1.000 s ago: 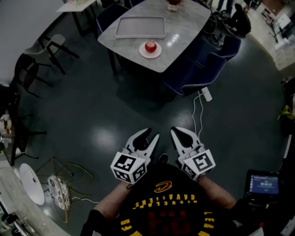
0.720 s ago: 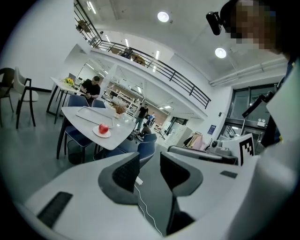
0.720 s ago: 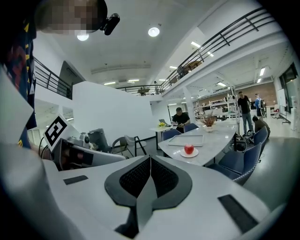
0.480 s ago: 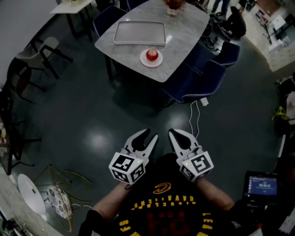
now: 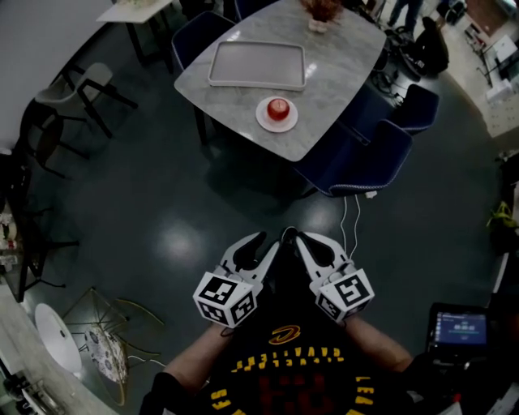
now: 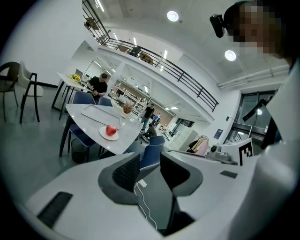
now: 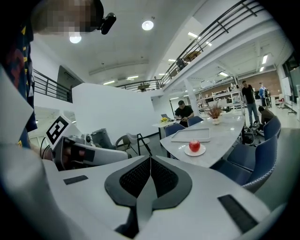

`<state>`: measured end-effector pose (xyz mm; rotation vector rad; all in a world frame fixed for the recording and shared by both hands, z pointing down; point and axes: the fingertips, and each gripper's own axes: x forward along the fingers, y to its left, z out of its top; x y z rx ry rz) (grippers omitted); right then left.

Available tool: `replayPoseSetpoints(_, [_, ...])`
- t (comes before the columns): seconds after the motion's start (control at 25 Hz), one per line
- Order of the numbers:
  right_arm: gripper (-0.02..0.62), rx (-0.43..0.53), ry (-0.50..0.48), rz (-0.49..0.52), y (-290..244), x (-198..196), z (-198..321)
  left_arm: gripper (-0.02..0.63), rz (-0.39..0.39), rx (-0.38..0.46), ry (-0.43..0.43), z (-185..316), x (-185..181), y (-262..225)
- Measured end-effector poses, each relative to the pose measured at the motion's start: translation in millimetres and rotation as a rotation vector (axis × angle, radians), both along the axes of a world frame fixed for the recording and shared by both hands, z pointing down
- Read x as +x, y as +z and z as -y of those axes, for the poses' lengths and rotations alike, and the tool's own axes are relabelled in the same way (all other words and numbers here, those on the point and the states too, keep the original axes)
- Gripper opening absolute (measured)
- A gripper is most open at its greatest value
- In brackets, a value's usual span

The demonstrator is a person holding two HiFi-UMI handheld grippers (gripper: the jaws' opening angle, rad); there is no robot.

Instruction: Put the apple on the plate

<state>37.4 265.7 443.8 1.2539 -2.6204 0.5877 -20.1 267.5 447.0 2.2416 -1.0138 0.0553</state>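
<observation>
The apple (image 5: 278,108) was red and round, with a small bright shine on top, and it sat in the middle of a small white plate (image 5: 263,121). The plate stood on the grey marbled tabletop (image 5: 345,57), near the edge that faced the person, and just beside a flat grey tray (image 5: 257,65) which lay further in. A vase with dry flowers (image 5: 322,11) stood at the far end of the tabletop. Both grippers were well apart from the tabletop, held close to the person's chest over the dark shiny floor (image 5: 170,194). The left gripper (image 5: 264,241) had its jaws spread with nothing between them. The right gripper (image 5: 306,239) had its jaws pressed together and carried nothing. Between the grippers and the apple were bare floor, two blue chairs (image 5: 369,154) at the tabletop's near right side, and a thin white cable (image 5: 344,217) on the floor.
</observation>
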Motion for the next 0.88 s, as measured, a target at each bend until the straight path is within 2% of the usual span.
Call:
replayPoseSetpoints(0.36, [0.008,0.011,-0.071,0.033,-4,36,90,0.14,0.029,0.007,-0.071,79,32,-3])
replayPoseSetpoints(0.6, [0.008,-0.005,-0.092,0.061,-6,61,131,0.14,0.053,0.02,-0.108,115,51,-11])
replayPoseSetpoints(0.88, [0.008,-0.037,-0.103,0.107,-4,74,158,0.14,-0.037,-0.042,-0.194,135,47,-9])
